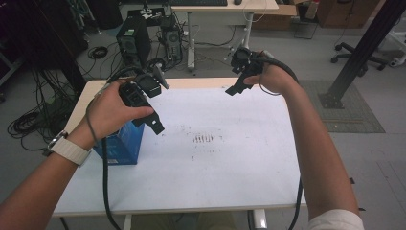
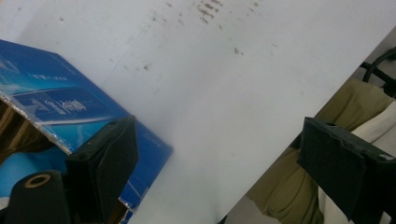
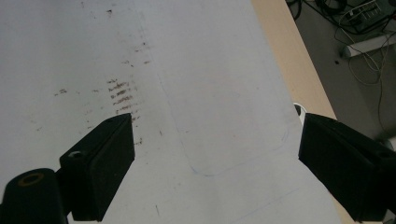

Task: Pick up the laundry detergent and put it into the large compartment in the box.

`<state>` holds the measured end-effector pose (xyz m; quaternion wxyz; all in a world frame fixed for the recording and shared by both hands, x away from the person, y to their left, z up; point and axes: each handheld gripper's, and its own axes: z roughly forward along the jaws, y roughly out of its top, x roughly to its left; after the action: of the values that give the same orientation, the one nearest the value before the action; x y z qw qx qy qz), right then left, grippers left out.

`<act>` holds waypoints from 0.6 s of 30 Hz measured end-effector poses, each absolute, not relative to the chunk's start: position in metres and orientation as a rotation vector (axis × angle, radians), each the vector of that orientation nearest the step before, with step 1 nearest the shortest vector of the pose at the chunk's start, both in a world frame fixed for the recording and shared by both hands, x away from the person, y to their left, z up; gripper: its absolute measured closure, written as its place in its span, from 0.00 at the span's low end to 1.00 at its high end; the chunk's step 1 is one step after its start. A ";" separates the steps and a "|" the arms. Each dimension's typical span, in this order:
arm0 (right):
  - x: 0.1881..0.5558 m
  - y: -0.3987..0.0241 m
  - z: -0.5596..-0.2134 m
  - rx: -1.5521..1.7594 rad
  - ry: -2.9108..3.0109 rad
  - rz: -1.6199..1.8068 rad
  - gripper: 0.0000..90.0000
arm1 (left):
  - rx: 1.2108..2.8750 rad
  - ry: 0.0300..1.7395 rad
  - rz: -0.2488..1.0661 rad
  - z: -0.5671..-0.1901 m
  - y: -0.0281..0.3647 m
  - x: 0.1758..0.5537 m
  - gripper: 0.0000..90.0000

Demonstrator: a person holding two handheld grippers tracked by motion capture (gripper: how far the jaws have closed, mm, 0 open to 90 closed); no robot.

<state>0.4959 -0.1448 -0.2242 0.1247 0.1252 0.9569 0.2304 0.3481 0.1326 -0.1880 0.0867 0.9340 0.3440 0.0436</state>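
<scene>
A blue cardboard box [image 1: 122, 143] stands on the white table [image 1: 225, 172] near its left edge, partly under my left hand. My left gripper [image 1: 154, 123] hovers just right of the box, above the table. In the left gripper view the left gripper [image 2: 217, 140] is open and holds nothing, with the blue box [image 2: 56, 102] behind its left jaw. My right gripper [image 1: 233, 89] is raised over the table's far edge, right of centre. In its own view the right gripper [image 3: 215, 128] is open wide above bare tabletop.
Dark scuff marks [image 1: 203, 139] dot the table's middle. Beyond the far edge, a computer tower [image 1: 134, 40] and loose cables lie on the floor by a pale desk [image 1: 225, 7]. A black slanted post [image 1: 364, 48] stands at the right.
</scene>
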 end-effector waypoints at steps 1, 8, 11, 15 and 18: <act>0.496 -0.145 -0.224 0.364 2.788 0.671 0.12 | 2.790 1.020 0.127 -0.188 0.132 0.348 0.14; 0.496 -0.146 -0.224 0.367 2.788 0.674 0.12 | 2.830 0.961 0.074 -0.189 0.129 0.346 0.15; 0.496 -0.145 -0.224 0.364 2.789 0.671 0.12 | 2.846 0.932 0.055 -0.189 0.128 0.345 0.15; 0.496 -0.145 -0.225 0.363 2.791 0.668 0.12 | 2.870 0.883 0.036 -0.190 0.126 0.344 0.15; 0.496 -0.145 -0.224 0.363 2.791 0.669 0.12 | 2.895 0.839 0.013 -0.191 0.125 0.343 0.15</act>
<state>0.4961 -0.1451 -0.2245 0.1242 0.1244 0.9573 0.2294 0.3435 0.1252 -0.1912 0.0636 0.9586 0.2776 0.0044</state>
